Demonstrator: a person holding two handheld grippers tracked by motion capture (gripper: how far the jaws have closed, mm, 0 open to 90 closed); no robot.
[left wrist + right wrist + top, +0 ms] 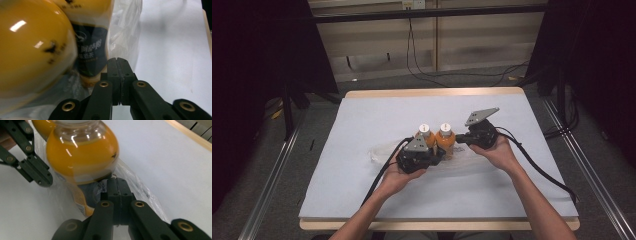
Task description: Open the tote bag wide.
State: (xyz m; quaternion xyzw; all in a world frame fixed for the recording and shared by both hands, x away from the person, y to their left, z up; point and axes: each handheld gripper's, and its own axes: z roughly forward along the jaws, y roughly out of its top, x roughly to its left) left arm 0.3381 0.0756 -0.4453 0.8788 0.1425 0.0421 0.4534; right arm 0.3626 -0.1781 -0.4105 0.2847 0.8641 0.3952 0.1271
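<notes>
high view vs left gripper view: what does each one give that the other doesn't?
High view: both hands, the left gripper and right gripper flanking two upright orange bottles with white caps, and the whole table.

Left gripper view: the left gripper's fingers pressed together, apparently pinching the clear plastic bag, and the dark label on a bottle.

Both: the orange bottles, the bag around them, the white table cover.
</notes>
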